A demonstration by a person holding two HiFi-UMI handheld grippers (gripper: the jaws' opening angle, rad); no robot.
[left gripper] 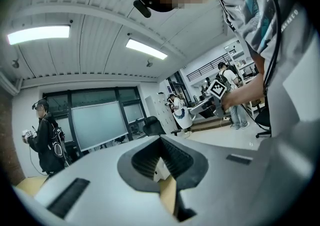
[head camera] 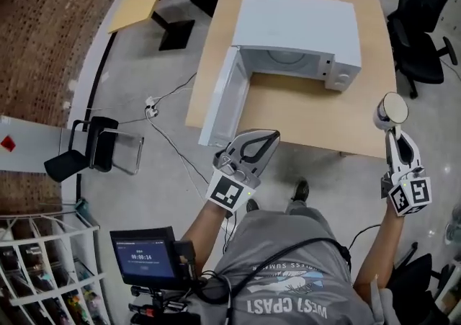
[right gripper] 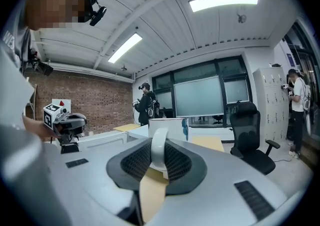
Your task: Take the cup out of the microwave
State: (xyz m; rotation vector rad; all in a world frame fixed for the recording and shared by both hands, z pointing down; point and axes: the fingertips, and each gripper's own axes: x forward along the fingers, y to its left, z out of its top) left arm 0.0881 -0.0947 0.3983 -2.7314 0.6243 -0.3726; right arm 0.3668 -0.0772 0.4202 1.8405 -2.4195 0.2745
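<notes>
The white microwave [head camera: 299, 28] stands at the back of the wooden table [head camera: 317, 118], its door [head camera: 223, 96] swung open to the left and its cavity showing no cup. My right gripper [head camera: 392, 129] is shut on the handle of the white cup [head camera: 393, 109], held in the air off the table's front right corner. In the right gripper view the cup [right gripper: 172, 127], with a blue mark, sits upright just past the pads, handle between them. My left gripper [head camera: 270, 136] hangs at the table's front edge below the door, shut and holding nothing.
Black office chairs [head camera: 425, 21] stand right of the table. A black chair [head camera: 90, 147] and a cable [head camera: 169, 140] are on the floor to the left. A small screen [head camera: 148, 259] is at my waist. Other people [right gripper: 146, 102] stand in the room.
</notes>
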